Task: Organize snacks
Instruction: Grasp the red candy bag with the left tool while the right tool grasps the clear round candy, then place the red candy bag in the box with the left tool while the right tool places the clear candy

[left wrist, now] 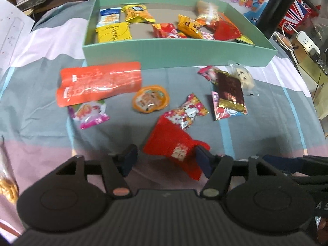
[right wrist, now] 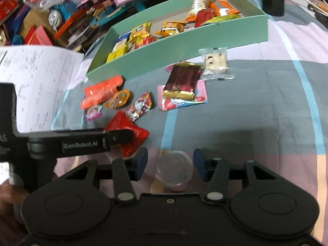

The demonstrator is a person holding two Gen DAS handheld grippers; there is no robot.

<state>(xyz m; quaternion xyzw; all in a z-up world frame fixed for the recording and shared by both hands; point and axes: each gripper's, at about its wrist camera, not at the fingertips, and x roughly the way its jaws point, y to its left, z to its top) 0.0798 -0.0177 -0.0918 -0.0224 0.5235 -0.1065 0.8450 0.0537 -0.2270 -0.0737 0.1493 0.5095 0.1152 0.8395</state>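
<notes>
Blurry red foil snack packet partly hidden behind left gripper, spread wide around it; small clear plastic jelly cup between released right gripper fingers, well short of mint-green cardboard box

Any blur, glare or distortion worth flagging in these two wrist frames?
Left wrist: fisheye bows the green box front wall; the red packet between the open left gripper fingers is smeared; glare on the orange pouch. Right wrist: overall soft, clutter blurred; the clear cup looks hazy.
</notes>
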